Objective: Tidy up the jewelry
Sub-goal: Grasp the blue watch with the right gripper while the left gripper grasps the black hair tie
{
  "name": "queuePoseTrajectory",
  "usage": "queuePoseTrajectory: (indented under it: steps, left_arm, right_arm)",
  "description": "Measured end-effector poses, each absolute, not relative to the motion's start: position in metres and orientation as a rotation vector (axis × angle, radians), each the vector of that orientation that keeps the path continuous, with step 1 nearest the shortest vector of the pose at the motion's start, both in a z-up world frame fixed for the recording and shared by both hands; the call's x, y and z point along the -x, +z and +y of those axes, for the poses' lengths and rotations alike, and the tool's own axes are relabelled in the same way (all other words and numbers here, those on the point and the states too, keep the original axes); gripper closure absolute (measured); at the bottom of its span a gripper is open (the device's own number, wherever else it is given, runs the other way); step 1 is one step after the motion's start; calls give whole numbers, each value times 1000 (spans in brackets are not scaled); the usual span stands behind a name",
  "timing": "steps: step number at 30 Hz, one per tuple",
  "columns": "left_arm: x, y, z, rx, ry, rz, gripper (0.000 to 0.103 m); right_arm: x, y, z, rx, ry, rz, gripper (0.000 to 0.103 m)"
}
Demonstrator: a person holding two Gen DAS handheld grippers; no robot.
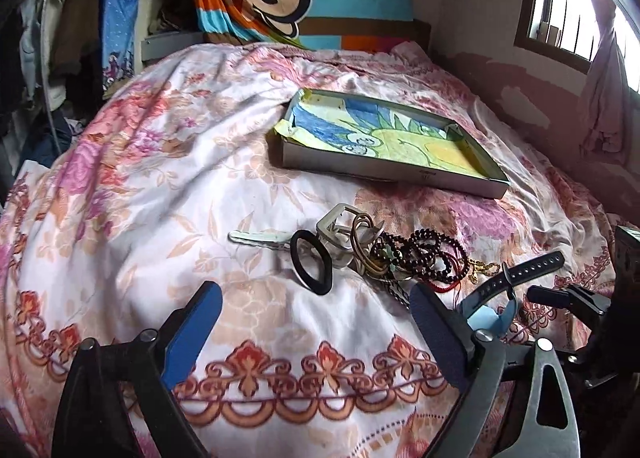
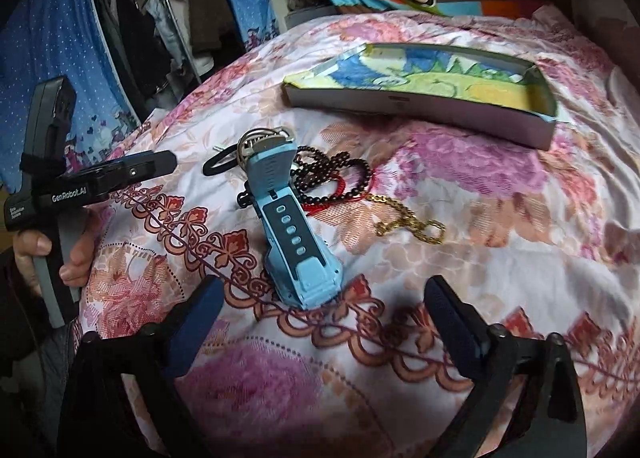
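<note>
Both fingers (image 1: 316,322) (image 2: 324,318) spread, empty — watch (image 2: 294,234) beside beads (image 2: 340,174), box (image 2: 420,98) beyond.

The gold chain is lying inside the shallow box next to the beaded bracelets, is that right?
Not quite. The gold chain lies on the floral bedspread, not in the shallow box. It is next to the beaded bracelets, as the right wrist view shows.

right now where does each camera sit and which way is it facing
Left wrist: on the left hand-held gripper, open, looking up the bed past the jewelry pile to the box.
Right wrist: on the right hand-held gripper, open, facing the blue watch; the left hand shows at left.
Shared: pile, box, watch, floral bedspread.
</note>
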State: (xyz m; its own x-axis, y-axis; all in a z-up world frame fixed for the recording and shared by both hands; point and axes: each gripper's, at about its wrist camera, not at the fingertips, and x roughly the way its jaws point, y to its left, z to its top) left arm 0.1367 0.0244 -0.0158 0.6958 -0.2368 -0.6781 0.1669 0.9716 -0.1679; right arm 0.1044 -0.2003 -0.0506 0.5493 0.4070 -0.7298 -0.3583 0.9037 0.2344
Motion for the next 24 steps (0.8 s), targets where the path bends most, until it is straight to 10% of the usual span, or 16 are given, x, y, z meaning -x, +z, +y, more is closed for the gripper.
queuePoseTrajectory:
  steps: [12, 24]
  left_arm:
    - [-175, -36, 11, 60, -258, 907, 50]
    - [-188, -49, 9, 37, -207, 977, 74]
  right_arm:
    - [-144, -66, -169, -10, 576, 1011, 47]
    - [-135, -68, -166, 44, 559, 1015, 47]
